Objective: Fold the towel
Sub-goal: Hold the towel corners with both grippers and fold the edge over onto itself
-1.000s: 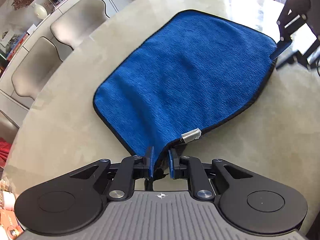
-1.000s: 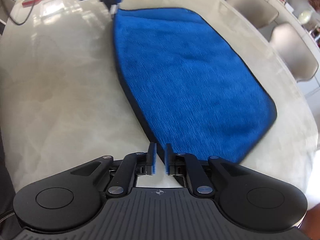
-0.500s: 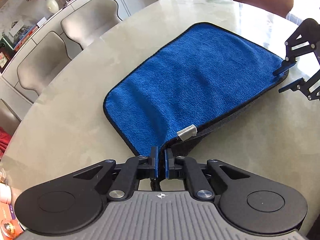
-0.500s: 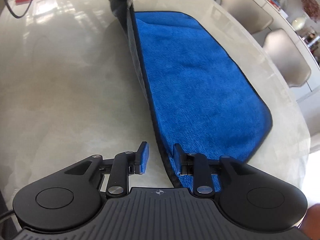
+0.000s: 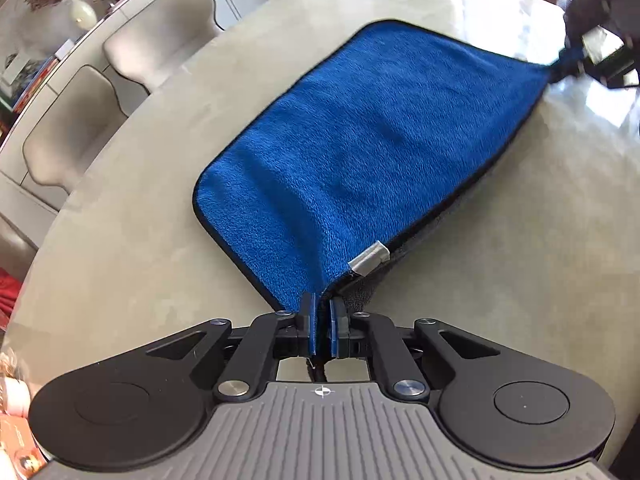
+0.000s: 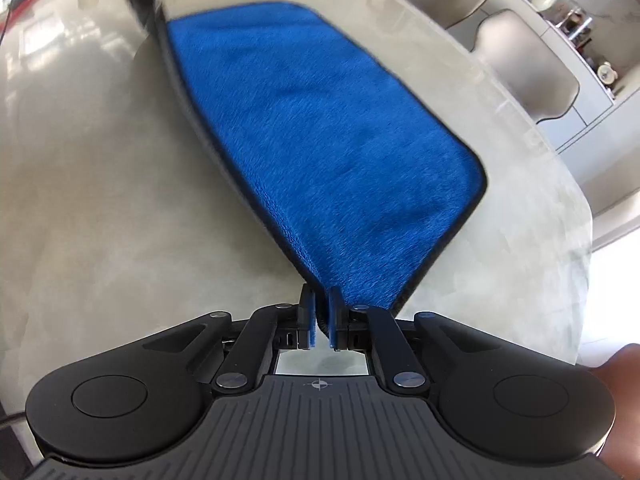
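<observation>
Towel [image 5: 360, 152], blue, lies unfolded on the round table [image 5: 140, 240], my left gripper [image 5: 320, 322] and right gripper [image 6: 319, 320] each clenched on a near corner; folding barely begun.

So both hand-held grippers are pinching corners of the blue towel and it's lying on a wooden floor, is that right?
Not the floor. The left wrist view shows the blue towel on a pale stone-look table. Both the left hand-held gripper and right hand-held gripper do pinch corners.
</observation>
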`<state>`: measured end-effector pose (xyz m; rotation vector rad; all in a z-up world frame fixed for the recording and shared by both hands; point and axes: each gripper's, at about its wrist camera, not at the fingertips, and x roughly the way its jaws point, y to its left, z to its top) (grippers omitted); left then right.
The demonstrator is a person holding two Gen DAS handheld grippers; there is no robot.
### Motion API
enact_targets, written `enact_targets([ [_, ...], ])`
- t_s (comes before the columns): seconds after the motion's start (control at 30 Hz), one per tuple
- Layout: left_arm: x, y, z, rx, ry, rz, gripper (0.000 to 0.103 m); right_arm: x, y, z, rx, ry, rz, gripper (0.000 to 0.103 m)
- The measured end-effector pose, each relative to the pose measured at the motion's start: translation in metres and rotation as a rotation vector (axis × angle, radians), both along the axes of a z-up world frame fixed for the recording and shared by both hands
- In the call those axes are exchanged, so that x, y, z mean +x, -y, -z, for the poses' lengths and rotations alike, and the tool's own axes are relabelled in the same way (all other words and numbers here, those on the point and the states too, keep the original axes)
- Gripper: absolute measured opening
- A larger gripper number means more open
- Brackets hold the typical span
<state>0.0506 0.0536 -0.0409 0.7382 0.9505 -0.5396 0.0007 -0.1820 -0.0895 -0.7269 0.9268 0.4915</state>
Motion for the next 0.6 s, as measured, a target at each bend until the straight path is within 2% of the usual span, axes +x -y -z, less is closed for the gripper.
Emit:
enact_targets([
  [0.17, 0.012, 0.003, -0.001, 0.080, 0.036, 0.060, 0.007, 0.021, 0.000, -0.018, 0.005, 0.035, -0.005, 0.006],
  [0.3, 0.041, 0.002, -0.007, 0.132, 0.093, 0.095, 0.007, 0.052, -0.001, -0.030, -0.021, 0.086, -0.021, 0.006],
  [0.6, 0.120, 0.009, -0.004, 0.157, 0.134, 0.095, 0.007, 0.139, 0.002, -0.029, -0.030, 0.108, -0.007, 0.006],
])
